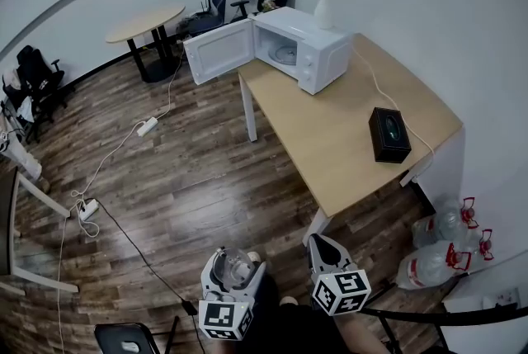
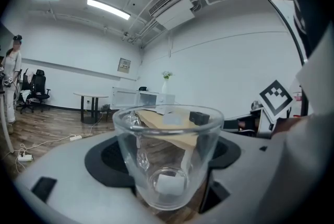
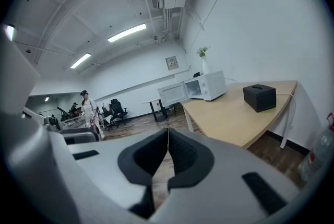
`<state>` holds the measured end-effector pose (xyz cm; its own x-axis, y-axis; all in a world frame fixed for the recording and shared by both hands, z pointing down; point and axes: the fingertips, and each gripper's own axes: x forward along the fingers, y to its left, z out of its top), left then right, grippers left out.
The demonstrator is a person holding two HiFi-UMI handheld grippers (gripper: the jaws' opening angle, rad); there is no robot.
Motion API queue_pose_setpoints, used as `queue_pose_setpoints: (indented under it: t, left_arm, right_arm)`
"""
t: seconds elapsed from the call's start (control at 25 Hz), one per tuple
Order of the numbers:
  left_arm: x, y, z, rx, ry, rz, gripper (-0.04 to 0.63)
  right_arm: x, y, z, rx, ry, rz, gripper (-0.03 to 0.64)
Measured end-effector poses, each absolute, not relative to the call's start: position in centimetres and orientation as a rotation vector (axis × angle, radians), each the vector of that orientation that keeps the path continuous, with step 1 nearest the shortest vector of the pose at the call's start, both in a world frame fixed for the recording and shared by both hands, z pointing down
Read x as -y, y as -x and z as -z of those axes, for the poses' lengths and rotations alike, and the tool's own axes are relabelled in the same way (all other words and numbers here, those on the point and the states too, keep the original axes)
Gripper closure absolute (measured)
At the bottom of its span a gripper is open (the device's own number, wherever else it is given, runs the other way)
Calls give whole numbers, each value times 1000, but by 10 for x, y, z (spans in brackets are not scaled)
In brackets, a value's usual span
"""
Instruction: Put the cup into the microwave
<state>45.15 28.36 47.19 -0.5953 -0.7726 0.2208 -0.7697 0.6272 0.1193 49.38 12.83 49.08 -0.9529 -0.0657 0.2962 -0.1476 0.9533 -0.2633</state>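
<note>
Clear glass cup (image 2: 167,157) sits upright between the jaws of your left gripper (image 1: 230,270), which press on its sides. Your right gripper (image 3: 167,155) is closed and holds nothing. Well ahead of you, the white box microwave (image 1: 307,47) stands on the light wooden table (image 1: 346,146) with its door (image 1: 219,51) wide open.

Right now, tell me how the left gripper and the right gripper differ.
The left gripper is clamped on a clear glass cup; the right gripper is shut on nothing. The right gripper sits nearer the wooden table than the left gripper. Both hang over the wood floor, short of that table.
</note>
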Motion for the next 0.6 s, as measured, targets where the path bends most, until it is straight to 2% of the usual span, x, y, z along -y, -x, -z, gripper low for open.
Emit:
queue_pose_setpoints:
  t: [0.6]
  left_arm:
    - [-264, -361, -464, 2596, -1262, 17, 202]
  right_arm:
    - [-111, -406, -489, 2786, -168, -404, 623]
